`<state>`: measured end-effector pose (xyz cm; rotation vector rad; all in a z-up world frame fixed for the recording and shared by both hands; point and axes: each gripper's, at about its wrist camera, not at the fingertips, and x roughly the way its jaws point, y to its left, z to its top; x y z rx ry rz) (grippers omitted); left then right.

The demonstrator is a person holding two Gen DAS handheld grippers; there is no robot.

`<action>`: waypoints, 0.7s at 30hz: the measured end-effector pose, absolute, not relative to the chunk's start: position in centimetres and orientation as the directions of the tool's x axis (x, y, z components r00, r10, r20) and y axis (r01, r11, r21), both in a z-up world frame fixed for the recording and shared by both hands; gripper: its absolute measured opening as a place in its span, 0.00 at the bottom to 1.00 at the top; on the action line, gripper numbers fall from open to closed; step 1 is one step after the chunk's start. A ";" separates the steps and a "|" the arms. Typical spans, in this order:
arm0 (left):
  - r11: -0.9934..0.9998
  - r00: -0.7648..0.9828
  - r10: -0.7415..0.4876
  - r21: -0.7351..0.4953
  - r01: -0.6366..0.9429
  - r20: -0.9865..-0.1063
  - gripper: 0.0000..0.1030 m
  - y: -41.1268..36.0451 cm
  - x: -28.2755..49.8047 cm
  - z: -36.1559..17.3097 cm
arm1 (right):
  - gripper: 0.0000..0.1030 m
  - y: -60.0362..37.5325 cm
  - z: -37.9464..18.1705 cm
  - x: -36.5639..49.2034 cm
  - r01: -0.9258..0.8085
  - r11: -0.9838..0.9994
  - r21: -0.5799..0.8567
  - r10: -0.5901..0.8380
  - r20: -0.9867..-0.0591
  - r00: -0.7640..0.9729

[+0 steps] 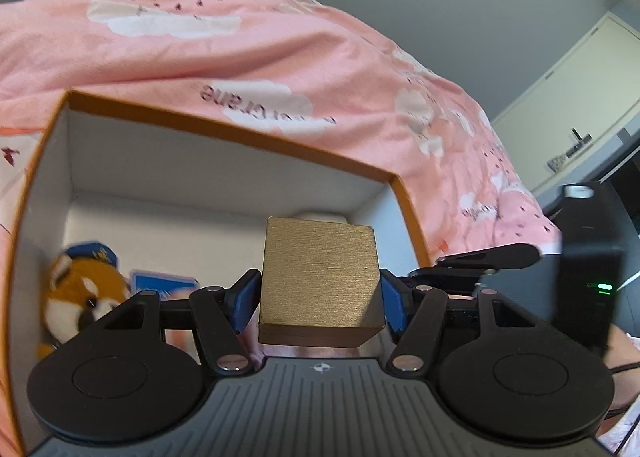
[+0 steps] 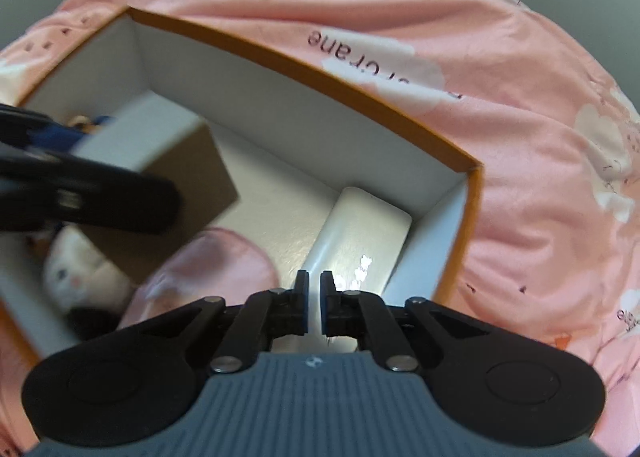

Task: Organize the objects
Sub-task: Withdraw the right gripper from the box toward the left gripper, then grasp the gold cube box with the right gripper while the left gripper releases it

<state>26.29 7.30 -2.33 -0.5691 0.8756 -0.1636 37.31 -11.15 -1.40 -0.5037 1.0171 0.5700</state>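
The left claw (image 1: pixel 320 297) is clamped on a gold box (image 1: pixel 320 277) above the orange-rimmed box (image 1: pixel 224 125) — plush fox (image 1: pixel 80 289) already inside; right claw (image 2: pixel 314 297) pinched together, empty.

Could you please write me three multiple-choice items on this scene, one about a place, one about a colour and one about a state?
1. Where is the fox plush toy?
A. On the quilt outside the box
B. Inside the box, against its left wall in the left wrist view
C. Between the right tongs

2. What colour is the rim of the storage box?
A. Orange
B. Green
C. Black

3. What state are the left tongs in?
A. Wide open and empty
B. Shut with nothing between them
C. Shut on the gold box

Answers:
1 B: the fox plush toy lies within the white walls of the storage box.
2 A: its edge is orange above the white inner walls.
3 C: the blue pads of the left tongs press both sides of the gold box.
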 end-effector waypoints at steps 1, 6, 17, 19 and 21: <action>0.836 0.634 -0.374 -0.542 -0.085 -0.677 0.69 6.9 26.2 -2.4 | 0.06 -11.5 -0.9 36.6 -0.653 0.747 -0.127 0.209 -0.887 0.411; 0.823 0.620 -0.410 -0.564 -0.063 -0.669 0.69 5.4 26.4 -2.6 | 0.06 -13.3 0.8 33.4 -0.671 0.732 -0.114 0.229 -0.887 0.401; 0.841 0.524 -0.394 -0.526 -0.125 -0.755 0.69 4.4 26.9 -4.5 | 0.22 -13.9 0.4 31.0 -0.690 0.724 -0.022 0.324 -0.872 0.367; 0.835 0.528 -0.402 -0.536 -0.124 -0.748 0.70 4.8 26.5 -4.4 | 0.22 -13.7 0.2 31.2 -0.685 0.729 -0.005 0.336 -0.869 0.364; 0.824 0.531 -0.418 -0.554 -0.120 -0.737 0.74 5.2 26.1 -4.1 | 0.23 -13.8 0.1 31.2 -0.674 0.738 0.003 0.341 -0.864 0.370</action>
